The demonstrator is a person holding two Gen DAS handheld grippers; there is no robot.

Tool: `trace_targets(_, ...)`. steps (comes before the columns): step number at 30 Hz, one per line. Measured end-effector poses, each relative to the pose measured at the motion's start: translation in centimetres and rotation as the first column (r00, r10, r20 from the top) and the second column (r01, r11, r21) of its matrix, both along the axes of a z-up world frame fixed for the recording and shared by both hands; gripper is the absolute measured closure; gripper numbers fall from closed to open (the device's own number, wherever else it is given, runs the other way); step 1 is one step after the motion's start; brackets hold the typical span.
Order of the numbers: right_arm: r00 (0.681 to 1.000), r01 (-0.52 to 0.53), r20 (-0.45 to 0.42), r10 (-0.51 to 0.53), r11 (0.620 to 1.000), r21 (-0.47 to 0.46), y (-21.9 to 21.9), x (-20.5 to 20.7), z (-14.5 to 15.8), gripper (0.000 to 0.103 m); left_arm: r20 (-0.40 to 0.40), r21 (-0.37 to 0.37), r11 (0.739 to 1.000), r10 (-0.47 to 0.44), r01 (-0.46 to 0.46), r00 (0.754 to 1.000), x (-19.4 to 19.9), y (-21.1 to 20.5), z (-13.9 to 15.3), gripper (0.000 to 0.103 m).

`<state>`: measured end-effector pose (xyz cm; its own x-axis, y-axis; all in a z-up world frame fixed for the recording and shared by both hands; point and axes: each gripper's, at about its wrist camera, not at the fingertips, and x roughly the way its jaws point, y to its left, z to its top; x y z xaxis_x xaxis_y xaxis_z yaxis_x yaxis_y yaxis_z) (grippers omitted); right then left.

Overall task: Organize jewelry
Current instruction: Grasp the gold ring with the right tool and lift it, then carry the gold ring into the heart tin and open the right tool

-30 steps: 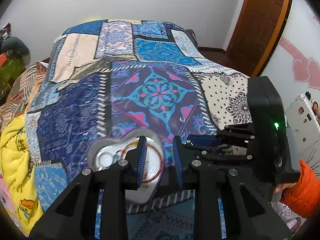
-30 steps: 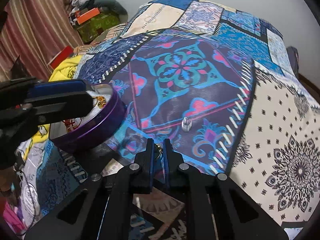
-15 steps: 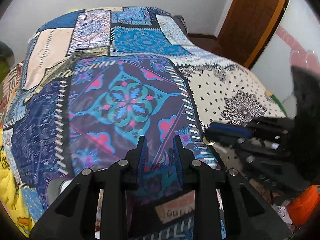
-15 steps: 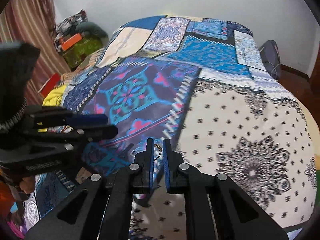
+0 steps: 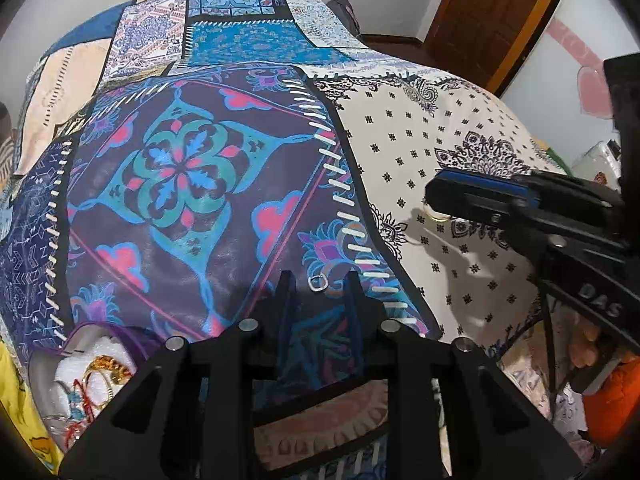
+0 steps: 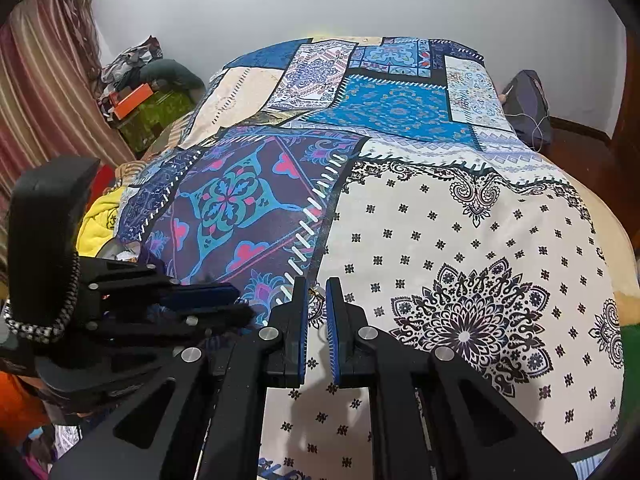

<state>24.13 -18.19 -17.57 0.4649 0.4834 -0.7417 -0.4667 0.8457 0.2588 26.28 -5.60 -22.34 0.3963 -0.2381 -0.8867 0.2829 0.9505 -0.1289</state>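
Note:
A small silver ring (image 5: 318,282) lies on the patchwork bedspread (image 5: 192,184), just in front of and between the tips of my left gripper (image 5: 318,280), which is open and empty. A purple tin (image 5: 96,364) with gold and red jewelry sits at the lower left of the left wrist view. My right gripper (image 6: 317,286) is nearly shut on a small gold piece (image 6: 316,291) held at its tips; it also shows in the left wrist view (image 5: 438,216), hanging above the white patch.
The bed fills both views, sloping off at the right. A yellow blanket (image 6: 98,216) and piled clothes (image 6: 140,80) lie left of the bed, a dark bag (image 6: 528,100) on the floor at the far right, a wooden door (image 5: 492,12) beyond.
My left gripper has swung right, off the tin, toward the silver ring. My right gripper has lifted and carried the gold piece right, over the white patch.

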Motion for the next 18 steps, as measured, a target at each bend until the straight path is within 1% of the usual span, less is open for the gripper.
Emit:
trace_targets(1,1.000,-0.001,0.001,0.001,1.000,-0.002,0.0,-0.1,0.0,0.095,0.004,0.008,1.000,0.000,0.000,1.000,0.0,-0.3,-0.1,0.094)
trace_targets(2,1.000,-0.002,0.001,0.002,1.000,-0.003,0.0,-0.1,0.1,0.095,0.005,0.013,1.000,0.001,-0.001,1.000,0.0,-0.4,-0.2,0.095)
trace_targets(6,1.000,-0.011,0.010,0.011,1.000,-0.008,0.2,-0.5,0.7,0.095,0.022,0.005,1.000,0.010,-0.010,1.000,-0.4,-0.5,0.0,0.095)
trace_targets(9,1.000,-0.023,0.021,0.023,1.000,-0.015,0.7,-0.7,1.2,0.095,0.044,-0.009,1.000,0.024,-0.024,0.999,-1.1,-0.1,0.8,0.095)
trace_targets(12,0.999,-0.035,0.036,0.036,0.999,-0.014,1.4,-1.1,2.0,0.095,0.078,-0.028,0.999,0.048,-0.046,0.996,-2.2,0.8,2.4,0.095)
trace_targets(18,0.995,-0.062,0.081,0.062,0.998,-0.004,3.3,-2.0,4.2,0.095,0.164,-0.030,0.995,0.102,-0.098,0.981,-4.0,3.2,5.8,0.095)
